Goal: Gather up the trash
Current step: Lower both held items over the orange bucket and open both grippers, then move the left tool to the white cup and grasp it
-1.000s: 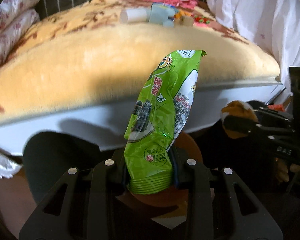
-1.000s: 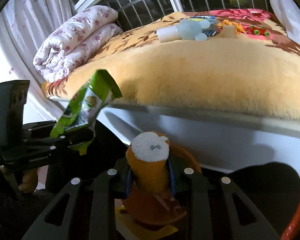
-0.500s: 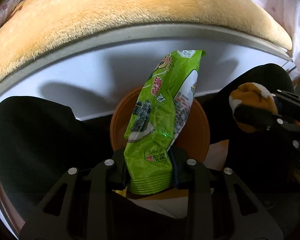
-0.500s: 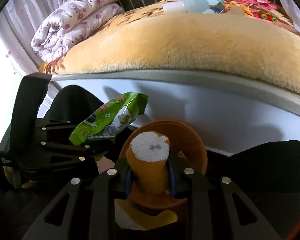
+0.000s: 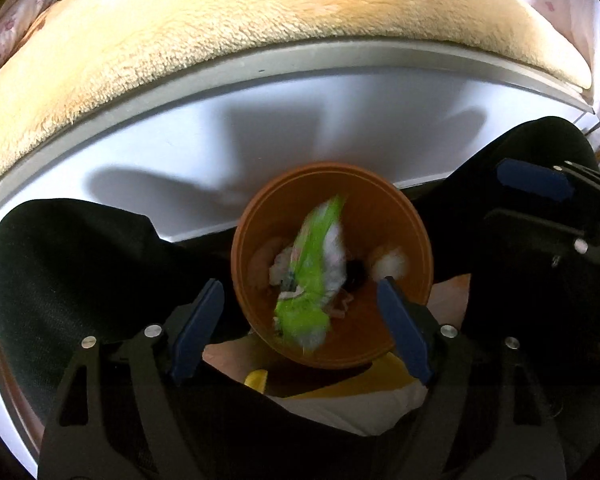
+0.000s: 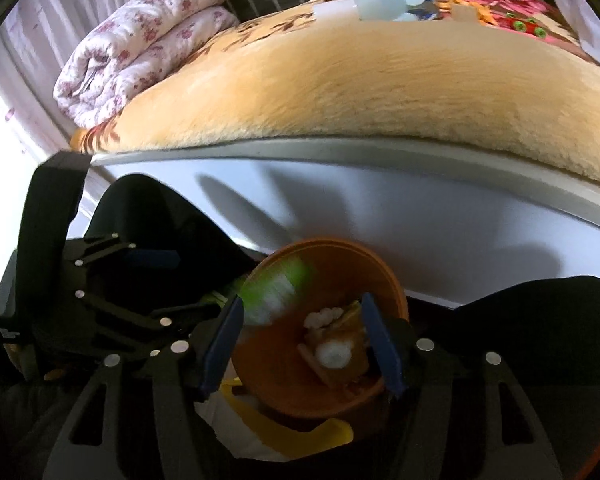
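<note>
Left claw [image 5: 300, 316] wide, empty, above orange bin [image 5: 416, 236]; green wrapper [image 5: 308, 280] blurred inside bin; right claw [image 6: 304, 340] wide, empty; orange sponge piece [image 6: 336, 356] in bin beside bed [image 6: 380, 92].

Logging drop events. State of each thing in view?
Left claw: open, empty.
Right claw: open, empty.
Green plastic snack wrapper: blurred, inside bin.
Orange-brown foam-ended piece: lying in bin.
Round orange plastic bin: upright, uncovered.
Floral quilt: folded on bed.
</note>
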### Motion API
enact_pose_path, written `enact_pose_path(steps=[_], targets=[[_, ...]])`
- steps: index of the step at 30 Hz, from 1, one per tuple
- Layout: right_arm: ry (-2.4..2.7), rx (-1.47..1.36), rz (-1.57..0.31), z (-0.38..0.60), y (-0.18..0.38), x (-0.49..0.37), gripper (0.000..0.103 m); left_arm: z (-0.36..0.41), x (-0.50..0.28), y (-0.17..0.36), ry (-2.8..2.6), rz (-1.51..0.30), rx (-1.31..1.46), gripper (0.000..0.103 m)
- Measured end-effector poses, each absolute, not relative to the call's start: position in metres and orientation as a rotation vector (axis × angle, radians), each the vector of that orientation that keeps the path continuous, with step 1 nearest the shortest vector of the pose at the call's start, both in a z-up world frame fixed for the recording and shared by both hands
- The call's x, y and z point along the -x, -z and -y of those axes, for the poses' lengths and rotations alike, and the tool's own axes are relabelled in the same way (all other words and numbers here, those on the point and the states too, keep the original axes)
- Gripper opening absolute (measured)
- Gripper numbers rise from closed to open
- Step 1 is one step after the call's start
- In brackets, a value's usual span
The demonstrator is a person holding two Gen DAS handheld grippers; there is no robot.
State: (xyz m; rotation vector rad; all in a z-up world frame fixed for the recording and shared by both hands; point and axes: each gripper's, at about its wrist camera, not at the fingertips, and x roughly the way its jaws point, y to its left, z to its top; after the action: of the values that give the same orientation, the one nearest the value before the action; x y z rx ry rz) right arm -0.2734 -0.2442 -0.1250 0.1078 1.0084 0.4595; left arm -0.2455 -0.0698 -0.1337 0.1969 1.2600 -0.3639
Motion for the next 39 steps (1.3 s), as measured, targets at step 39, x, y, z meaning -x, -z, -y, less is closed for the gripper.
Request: enact_pose_path(steps=[39], targets=[[-0.341,-0.200,-0.916,0.304,0.099,0.260,0.067,0.162,-0.043,0.035,0.556,-0.856,-0.875,0.090]])
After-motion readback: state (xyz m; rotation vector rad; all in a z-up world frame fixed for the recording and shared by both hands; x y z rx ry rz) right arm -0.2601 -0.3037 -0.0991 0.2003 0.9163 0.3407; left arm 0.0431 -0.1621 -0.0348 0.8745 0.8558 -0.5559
